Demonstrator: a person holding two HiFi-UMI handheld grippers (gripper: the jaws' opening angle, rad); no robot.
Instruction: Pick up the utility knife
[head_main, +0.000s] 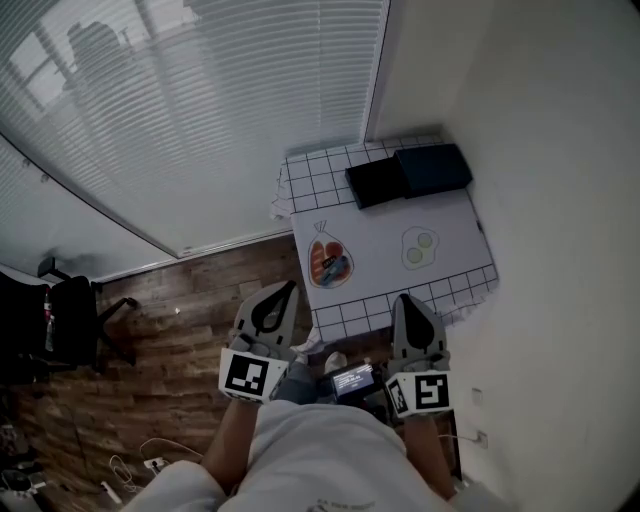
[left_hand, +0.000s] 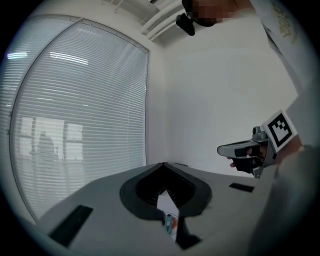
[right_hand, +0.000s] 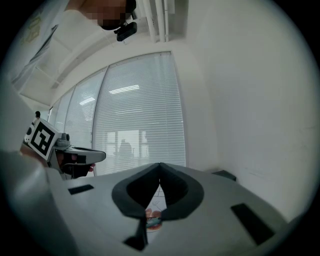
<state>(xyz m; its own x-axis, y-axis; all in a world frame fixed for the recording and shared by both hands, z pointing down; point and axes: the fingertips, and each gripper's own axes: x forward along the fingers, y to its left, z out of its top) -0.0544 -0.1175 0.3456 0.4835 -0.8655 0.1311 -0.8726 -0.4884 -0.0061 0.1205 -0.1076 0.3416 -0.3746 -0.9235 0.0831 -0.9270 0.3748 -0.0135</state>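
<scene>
Table (head_main: 385, 222) with plate (head_main: 322, 278), dark boxes (head_main: 408, 173) ahead of left gripper (head_main: 289, 290), right gripper (head_main: 405, 299), both empty, jaws together

No words or numbers to read right now. Left tongs (head_main: 291, 289) and right tongs (head_main: 404, 299) show only black-and-white square markers (patterns, not letters). Sleeve print (left_hand: 281, 22) and small lit screen (head_main: 352, 380): too blurred.

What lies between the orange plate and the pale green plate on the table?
Nothing; the head view shows only bare white tablecloth between the orange plate and the pale green plate.
</scene>
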